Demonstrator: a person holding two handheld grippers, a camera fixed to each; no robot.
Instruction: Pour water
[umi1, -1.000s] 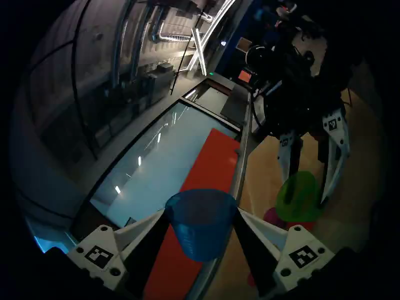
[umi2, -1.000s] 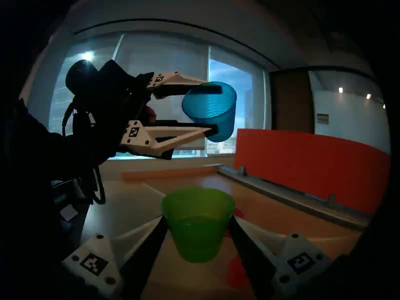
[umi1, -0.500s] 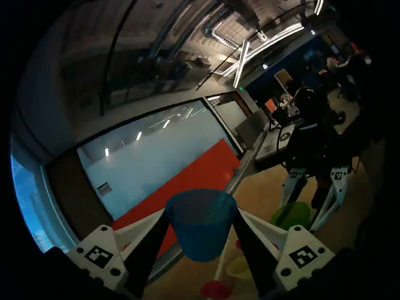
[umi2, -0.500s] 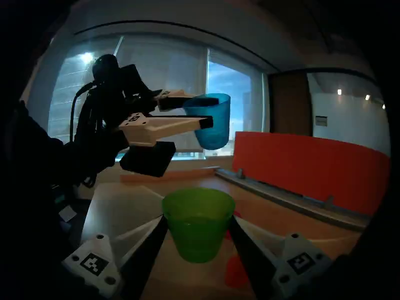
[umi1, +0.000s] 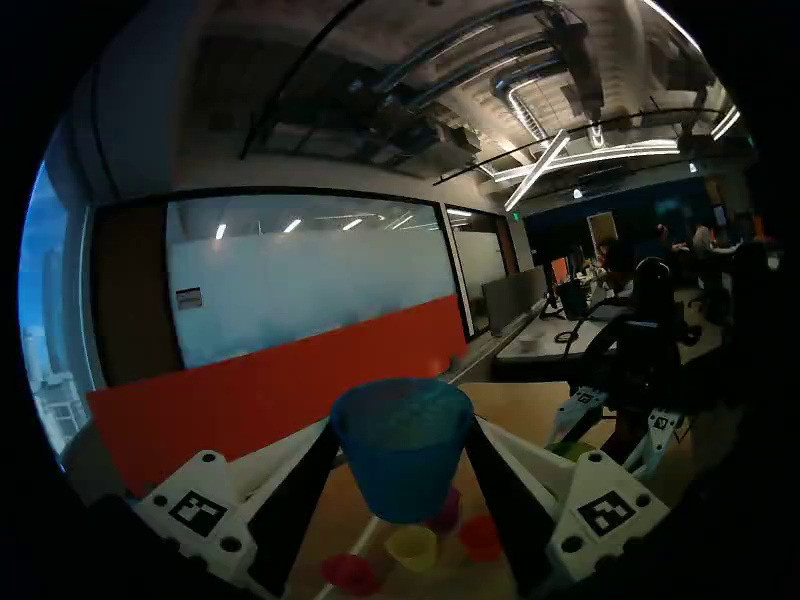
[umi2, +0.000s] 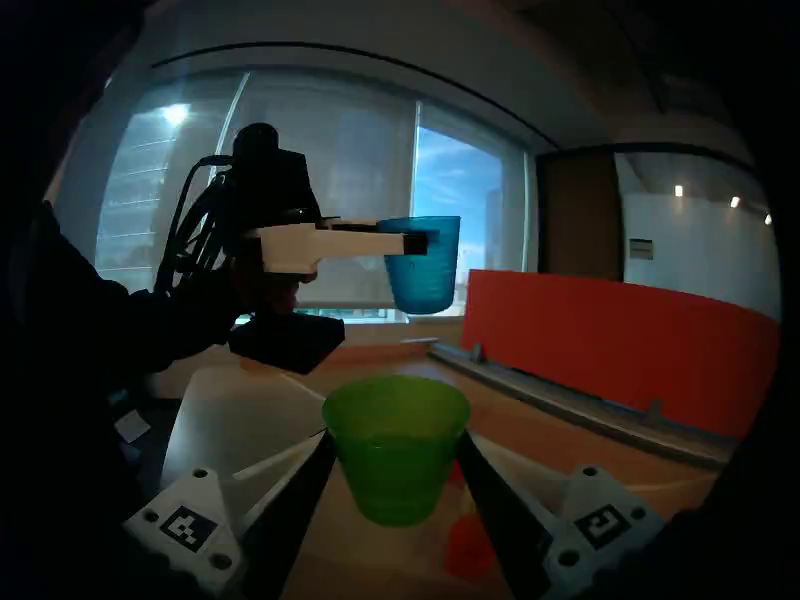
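A blue cup (umi1: 402, 460) sits between the fingers of my left gripper (umi1: 402, 440), which is shut on it. In the right gripper view this blue cup (umi2: 422, 262) hangs upright in the air, above and behind the green cup (umi2: 397, 460), with the left gripper (umi2: 425, 240) seen from the side. My right gripper (umi2: 397, 450) is shut on the green cup, held low over the wooden table (umi2: 560, 440). In the left gripper view the right gripper (umi1: 615, 435) shows farther off with the green cup (umi1: 572, 450). I cannot make out water in either cup.
Several small cups stand on the table below the blue cup: red (umi1: 350, 572), yellow (umi1: 412, 545), red (umi1: 480, 535), magenta (umi1: 447, 508). An orange partition (umi2: 620, 340) runs along the table's far edge. A dark sleeve (umi2: 90, 330) holds the left gripper.
The left gripper has rolled back from a tilted pose, so the blue cup now stands upright. The right gripper and the green cup have stayed in place.
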